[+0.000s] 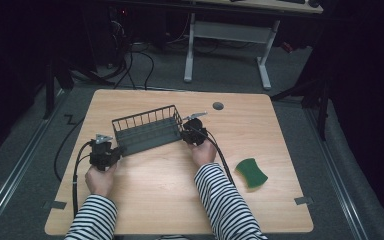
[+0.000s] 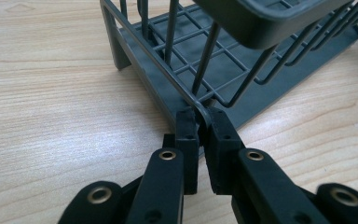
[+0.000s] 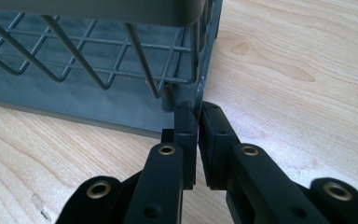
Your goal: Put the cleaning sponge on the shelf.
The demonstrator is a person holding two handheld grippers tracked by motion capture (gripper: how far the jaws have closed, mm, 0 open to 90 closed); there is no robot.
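Observation:
A dark grey wire rack lies on the wooden table, a little left of centre. My left gripper is at its near left corner, and in the left gripper view its jaws are shut on a wire of the rack's lower corner. My right gripper is at the rack's right end. In the right gripper view its jaws pinch the thin corner wire of the rack.
A green sponge lies on the table to the right, near the right forearm. A small grey round cap sits in the tabletop at the back. A white-legged desk stands beyond the table, with cables on the floor.

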